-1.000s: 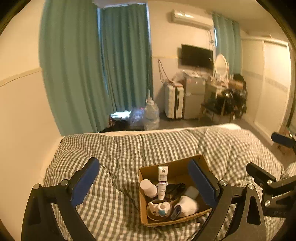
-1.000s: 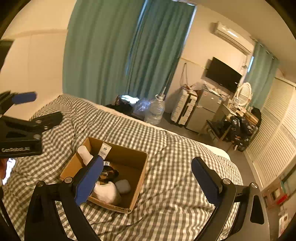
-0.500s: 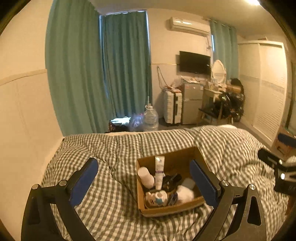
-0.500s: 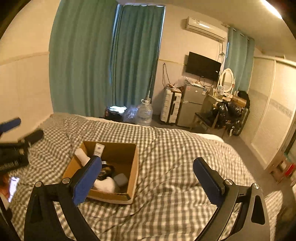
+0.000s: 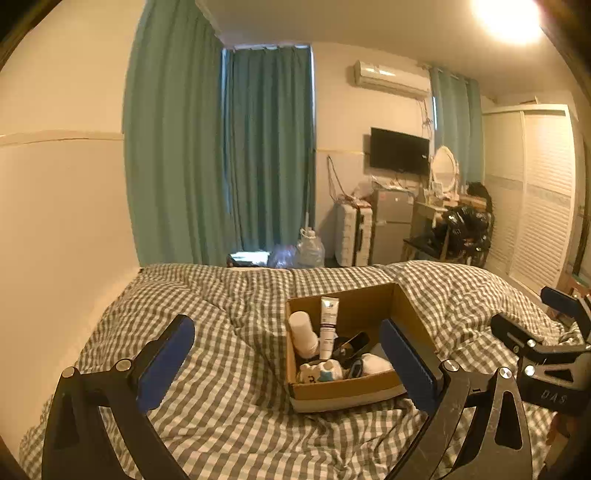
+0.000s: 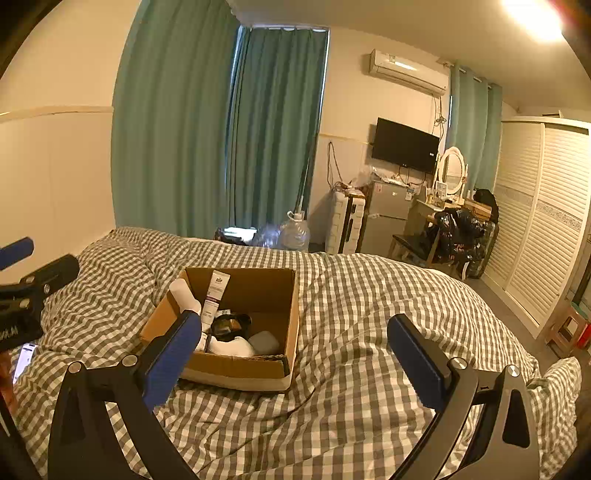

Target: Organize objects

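Both the left gripper (image 5: 286,354) and right gripper (image 6: 295,347) hang wide apart, holding nothing. The box (image 5: 373,306) sits ahead of both, tube (image 5: 328,325) upright inside.

Bedroom with teal curtains (image 5: 221,155) and a grey-and-white checked bedspread (image 6: 369,332) under warm ceiling light (image 5: 509,18).
At 12 o'clock the floor-length curtains hang closed; at 1 o'clock a white wall air conditioner (image 5: 388,79) sits above a black flat-screen television (image 5: 399,156), a small grey fridge (image 5: 391,221) and an oval white-framed mirror (image 5: 445,168). White louvred wardrobe doors (image 5: 543,192) fill 3 o'clock; cream walls (image 5: 62,206) at 9.
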### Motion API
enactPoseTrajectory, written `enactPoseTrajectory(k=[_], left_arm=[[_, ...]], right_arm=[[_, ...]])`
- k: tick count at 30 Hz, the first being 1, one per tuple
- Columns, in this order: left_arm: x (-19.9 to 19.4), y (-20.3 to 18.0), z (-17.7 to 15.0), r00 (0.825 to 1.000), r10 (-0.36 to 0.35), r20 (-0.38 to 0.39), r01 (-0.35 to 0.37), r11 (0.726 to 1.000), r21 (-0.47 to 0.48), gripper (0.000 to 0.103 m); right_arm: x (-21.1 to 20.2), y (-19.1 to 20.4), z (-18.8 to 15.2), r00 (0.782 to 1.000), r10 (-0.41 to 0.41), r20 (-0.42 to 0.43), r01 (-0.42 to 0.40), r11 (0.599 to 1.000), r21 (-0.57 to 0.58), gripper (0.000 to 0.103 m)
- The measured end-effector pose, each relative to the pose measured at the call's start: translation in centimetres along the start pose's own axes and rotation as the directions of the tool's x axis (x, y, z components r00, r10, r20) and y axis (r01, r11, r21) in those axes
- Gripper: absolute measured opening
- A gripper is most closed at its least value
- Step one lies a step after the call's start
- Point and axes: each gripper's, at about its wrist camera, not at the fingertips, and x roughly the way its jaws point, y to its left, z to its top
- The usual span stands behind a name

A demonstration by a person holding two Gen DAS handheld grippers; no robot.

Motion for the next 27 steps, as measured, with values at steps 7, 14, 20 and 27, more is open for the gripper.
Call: enactPoseTrajectory(k=[7,14,20,27], left_arm=[[0.2,0.1,-2.1,0.999,0.011,-0.045,-0.01,1.0,0.024,0.103],[-0.1,0.0,-2.9,0.998,0.013,-0.057,-0.011,0.999,0.033,0.103],[-0.4,-0.3,-3.0,0.998,0.015,-0.059,-0.013,0.999,0.032,0.103],[-0.7,-0.7,-3.0,0.998,0.017,-0.063,-0.014,0.999,0.046,0.103]], right_arm=[[0.0,0.0,-2.3,0.999,0.008,-0.037,-0.007,1.0,0.025,0.101],[-0.4,-0.7,-3.7,0.999,-0.016,-0.042,0.019,0.999,0.051,0.102],[-0.7,-1.1,-3.9,0.999,-0.031,-0.036,0.033,0.998,0.061,0.102],[-1.3,-0.8,-3.9,0.999,-0.043,-0.016,0.044,0.998,0.051,0.102]])
